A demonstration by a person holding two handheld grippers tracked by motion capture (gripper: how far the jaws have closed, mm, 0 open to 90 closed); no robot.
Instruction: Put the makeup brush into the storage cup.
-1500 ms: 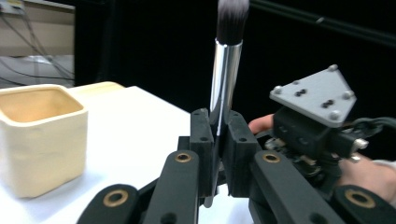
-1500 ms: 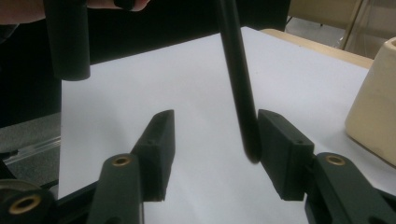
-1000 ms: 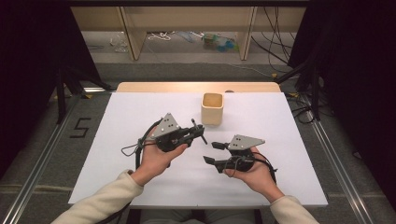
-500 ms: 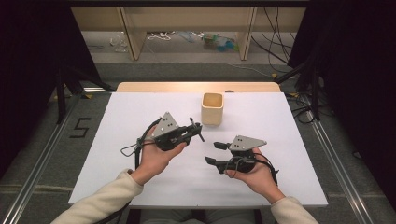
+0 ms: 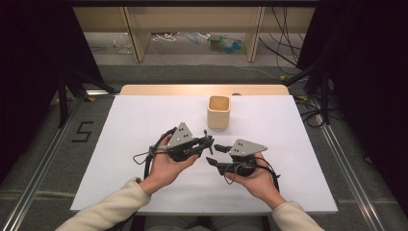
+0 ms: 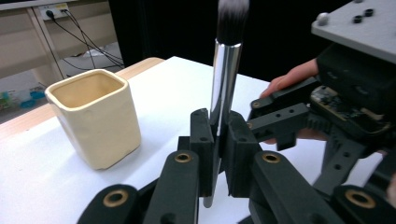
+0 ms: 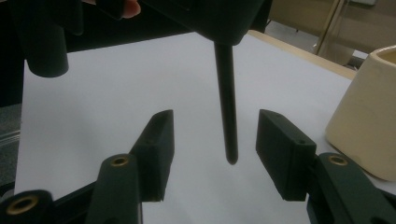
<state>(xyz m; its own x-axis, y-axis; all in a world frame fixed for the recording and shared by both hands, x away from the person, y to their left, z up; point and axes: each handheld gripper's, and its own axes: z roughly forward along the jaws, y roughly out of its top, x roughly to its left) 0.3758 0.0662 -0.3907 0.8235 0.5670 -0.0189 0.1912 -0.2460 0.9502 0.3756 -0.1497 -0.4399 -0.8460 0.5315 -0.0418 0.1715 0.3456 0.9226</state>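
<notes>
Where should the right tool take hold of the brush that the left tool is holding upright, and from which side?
Grip the brush's bare black lower handle, hanging below the left tool. The open right tool already straddles it, so closing from the two sides should do.

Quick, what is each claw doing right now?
Left gripper: shut on the brush, held upright.
Right gripper: open, empty, jaws either side of the brush's handle tip.
</notes>
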